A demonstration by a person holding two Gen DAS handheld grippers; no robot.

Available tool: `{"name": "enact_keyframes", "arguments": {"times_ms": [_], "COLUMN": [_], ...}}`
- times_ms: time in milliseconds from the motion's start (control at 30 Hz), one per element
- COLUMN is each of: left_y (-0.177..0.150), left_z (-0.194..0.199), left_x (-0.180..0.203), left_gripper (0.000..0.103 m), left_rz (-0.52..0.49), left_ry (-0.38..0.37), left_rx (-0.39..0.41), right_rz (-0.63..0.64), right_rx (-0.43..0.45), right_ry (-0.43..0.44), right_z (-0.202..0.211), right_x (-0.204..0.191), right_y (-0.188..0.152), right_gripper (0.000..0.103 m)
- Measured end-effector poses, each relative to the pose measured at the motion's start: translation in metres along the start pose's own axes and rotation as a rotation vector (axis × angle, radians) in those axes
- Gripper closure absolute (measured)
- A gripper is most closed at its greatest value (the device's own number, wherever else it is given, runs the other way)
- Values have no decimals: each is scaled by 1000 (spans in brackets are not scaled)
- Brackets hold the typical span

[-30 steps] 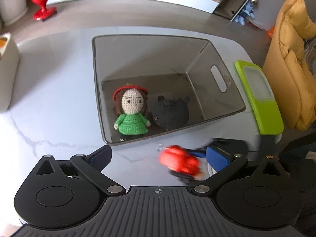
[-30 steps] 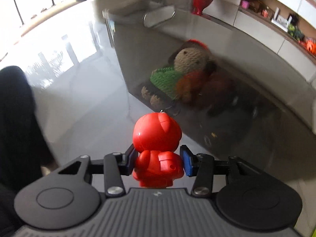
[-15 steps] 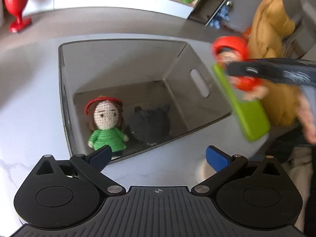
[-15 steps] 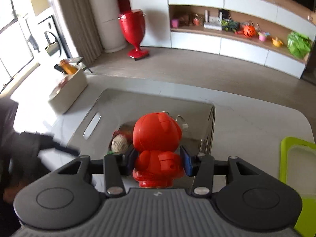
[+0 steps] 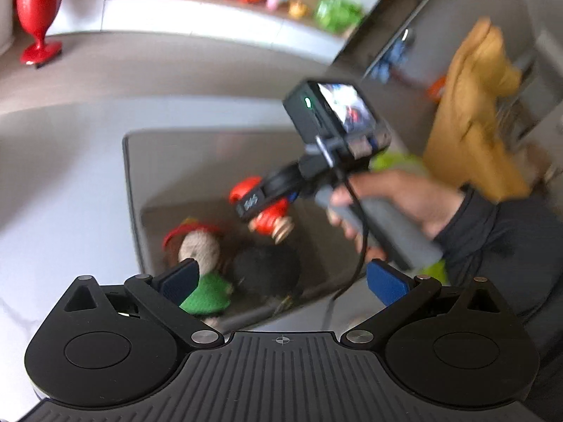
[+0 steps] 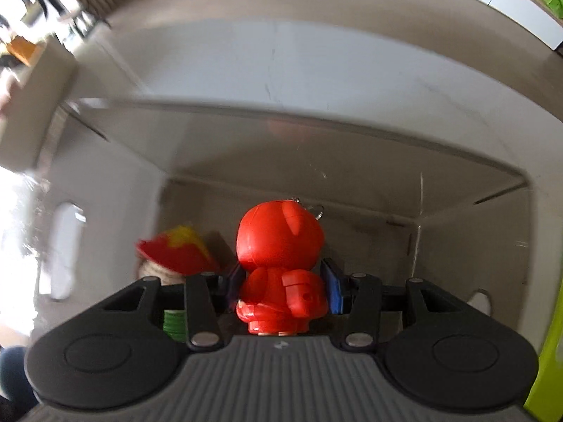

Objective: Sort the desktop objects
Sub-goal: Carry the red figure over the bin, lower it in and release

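My right gripper (image 6: 281,290) is shut on a red bear figure (image 6: 279,256) and holds it inside the smoky clear bin (image 6: 246,133), above the floor. In the left wrist view the right gripper (image 5: 262,207) with the red figure (image 5: 271,218) hangs over the bin (image 5: 132,190). A crocheted doll with red hat and green dress (image 5: 198,246) and a black plush (image 5: 265,269) lie on the bin floor. The doll's hat (image 6: 174,251) shows left of the figure. My left gripper (image 5: 281,281) is open and empty at the bin's near side.
A lime-green tray (image 6: 543,362) lies right of the bin. A yellow chair (image 5: 471,116) stands at the right. A white box (image 6: 31,105) sits far left on the white marble table (image 5: 63,183). A red vase (image 5: 38,10) stands on the floor beyond.
My right gripper has carried the red figure from beside the bin, up over its rim and down inside. My left gripper has stayed open near the bin's front.
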State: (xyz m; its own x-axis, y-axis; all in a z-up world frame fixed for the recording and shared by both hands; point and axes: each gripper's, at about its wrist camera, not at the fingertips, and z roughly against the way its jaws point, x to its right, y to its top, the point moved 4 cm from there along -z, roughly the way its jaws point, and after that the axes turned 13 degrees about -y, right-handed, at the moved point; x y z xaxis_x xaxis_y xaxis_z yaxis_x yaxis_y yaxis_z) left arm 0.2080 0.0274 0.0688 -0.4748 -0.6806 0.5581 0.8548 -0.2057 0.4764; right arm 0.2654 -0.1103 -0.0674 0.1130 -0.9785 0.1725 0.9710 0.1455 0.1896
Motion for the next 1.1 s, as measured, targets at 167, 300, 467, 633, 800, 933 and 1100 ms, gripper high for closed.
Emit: {"name": "enact_keyframes", "arguments": {"times_ms": [167,300,467,633,800,933,1100], "left_y": [-3,-3,-3,-4,-7,-9,-19], "left_z": [-7,-4,-3,-4,-5,-3,5], "left_x": [1,1,1,1,-2,2,25], "left_gripper": [0,0,0,0,0,0,0], "left_rz": [-1,-10,-16,-21,-14,-18,-46], "left_ry": [11,8,4,1,4,-6,-53], "left_rx": [-11,-3,-7,-19,-19,-16,15], "right_rz": [-5,-2,-2,5,-28,-107,-225], "right_rx": [-49,-55,-62,-62,1,75,216], "right_ry": [-5,-14,-33,-41,6,121,309], "right_z": [-20,-20,-16,-5,32,75,136], "right_x": [-1,1,6,10,25,49,95], "right_y": [-5,-15,-26,-37,-51,-55,-86], "right_gripper": [53,53,53,39,35,34,28]}}
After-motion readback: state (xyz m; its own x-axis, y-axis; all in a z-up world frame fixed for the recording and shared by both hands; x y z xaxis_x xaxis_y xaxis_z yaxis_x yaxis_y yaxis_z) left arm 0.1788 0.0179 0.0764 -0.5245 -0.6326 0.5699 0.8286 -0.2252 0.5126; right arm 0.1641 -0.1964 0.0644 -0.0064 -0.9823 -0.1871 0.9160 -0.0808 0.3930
